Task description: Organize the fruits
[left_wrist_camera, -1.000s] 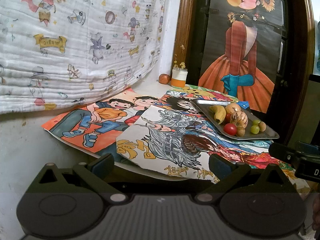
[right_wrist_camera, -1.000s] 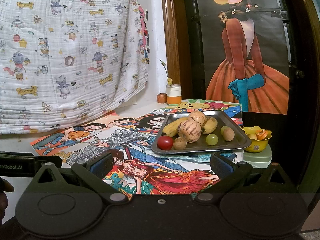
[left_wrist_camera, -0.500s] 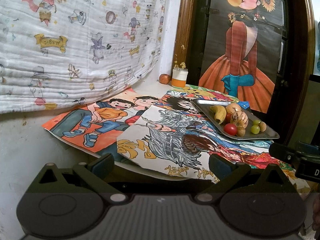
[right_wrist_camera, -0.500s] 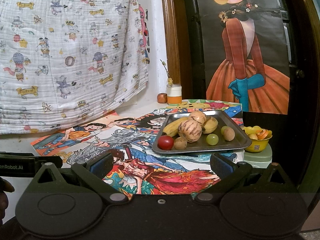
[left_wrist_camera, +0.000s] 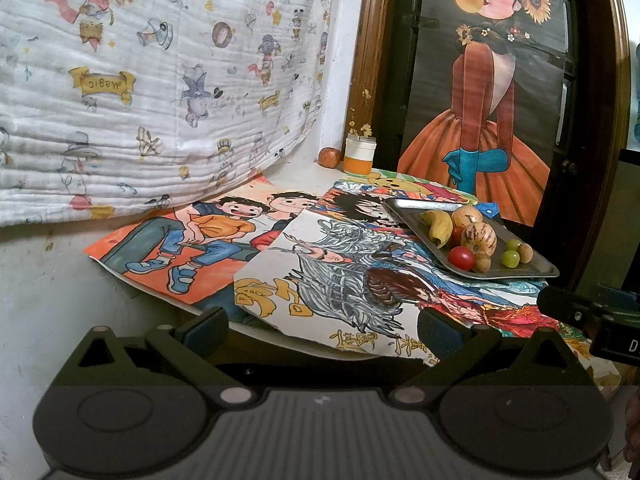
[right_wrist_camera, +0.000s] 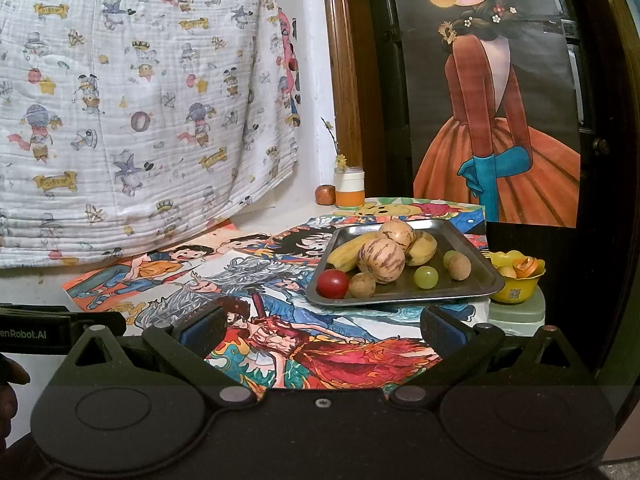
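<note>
Two hand-held grippers hang back from the tabletop [right_wrist_camera: 280,208], both with fingers spread wide and nothing between them. We see the fruits gathered on a metal tray [right_wrist_camera: 476,264] lying on the drawings: a banana [right_wrist_camera: 344,254], two striped melons [right_wrist_camera: 382,260], a red tomato [right_wrist_camera: 333,283], green grapes [right_wrist_camera: 425,277] and a few small brown fruits. A yellow bowl [right_wrist_camera: 516,288] with more yellow pieces sits just off the tray's right side, lower down.

From the right hand-held gripper [right_wrist_camera: 320,330] the tray lies straight ahead and a little right — it is the nearer one. From the left hand-held gripper [left_wrist_camera: 320,330] the same tray [left_wrist_camera: 532,268] sits far off to the right, across the drawings.

Its banana runs diagonally, one tip toward the tomato, so we judge a grasp across its width would need the fingers turned. Whether the tray is a sorted result or a pile awaiting sorting, we cannot tell.
</note>
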`<state>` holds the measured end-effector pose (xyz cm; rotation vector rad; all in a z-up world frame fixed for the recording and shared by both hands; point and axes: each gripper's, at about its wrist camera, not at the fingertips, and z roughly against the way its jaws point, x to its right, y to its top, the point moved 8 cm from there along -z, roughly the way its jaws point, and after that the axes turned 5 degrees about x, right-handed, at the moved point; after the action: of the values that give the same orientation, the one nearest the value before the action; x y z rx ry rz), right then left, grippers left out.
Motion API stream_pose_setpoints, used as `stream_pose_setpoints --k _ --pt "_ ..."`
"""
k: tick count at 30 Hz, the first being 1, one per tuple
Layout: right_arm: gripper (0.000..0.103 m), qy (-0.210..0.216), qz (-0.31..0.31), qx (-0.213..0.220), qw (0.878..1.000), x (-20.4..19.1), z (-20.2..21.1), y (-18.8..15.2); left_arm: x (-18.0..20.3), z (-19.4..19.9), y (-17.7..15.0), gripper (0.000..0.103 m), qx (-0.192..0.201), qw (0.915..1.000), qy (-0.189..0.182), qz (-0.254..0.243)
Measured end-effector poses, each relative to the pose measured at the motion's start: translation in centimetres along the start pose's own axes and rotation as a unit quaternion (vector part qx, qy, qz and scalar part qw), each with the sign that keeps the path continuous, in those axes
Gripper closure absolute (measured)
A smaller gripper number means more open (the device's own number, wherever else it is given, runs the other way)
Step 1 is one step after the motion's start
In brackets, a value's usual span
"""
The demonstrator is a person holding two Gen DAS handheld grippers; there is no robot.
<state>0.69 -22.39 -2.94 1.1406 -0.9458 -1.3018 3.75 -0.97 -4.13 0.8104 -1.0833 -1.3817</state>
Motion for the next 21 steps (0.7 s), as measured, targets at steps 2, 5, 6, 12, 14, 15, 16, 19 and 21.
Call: stream_pose_setpoints --k 2,5,6,12,14,15,16,19,21 --pt "0.001 0.0 0.0 0.0 1.0 -0.01 -0.02 -0.01 -0.01 0.01 0.0 0.0 0.0 1.0 0.0 0.0" --pt "0.001 0.0 -0.001 0.0 1.0 0.0 0.02 0.0 0.02 0.0 0.06 0.0 0.001 1.0 -0.001 0.0" --pt "0.001 0.0 0.0 0.0 1.0 -0.01 0.01 0.01 0.02 0.01 -0.01 0.0 0.001 1.0 -0.001 0.001" --pt "0.001 0.0 0.0 0.0 1.0 0.02 0.02 0.02 -0.47 0.03 -0.49 0.0 -0.007 0.9999 0.012 0.006" --pt "0.001 0.0 0.0 0.0 1.0 0.04 0.01 0.03 -0.58 0.05 -0.44 0.0 -0.006 0.9999 0.014 0.008" --pt "0.001 0.0 0.0 0.0 1.0 0.05 0.02 0.05 -0.6 0.13 -0.52 0.0 -0.006 0.9998 0.014 0.009" --pt "0.001 0.0 0.0 0.001 1.0 0.06 0.02 0.04 -0.57 0.05 -0.35 0.0 -0.007 0.9998 0.014 0.009" --pt "0.001 0.0 0.0 0.0 1.0 0.05 0.01 0.0 -0.67 0.02 -0.34 0.0 -0.007 0.9998 0.015 0.011" --pt "0.001 0.0 0.0 0.0 1.0 0.03 0.02 0.02 -0.63 0.06 -0.36 0.0 -0.007 0.9998 0.013 0.011"
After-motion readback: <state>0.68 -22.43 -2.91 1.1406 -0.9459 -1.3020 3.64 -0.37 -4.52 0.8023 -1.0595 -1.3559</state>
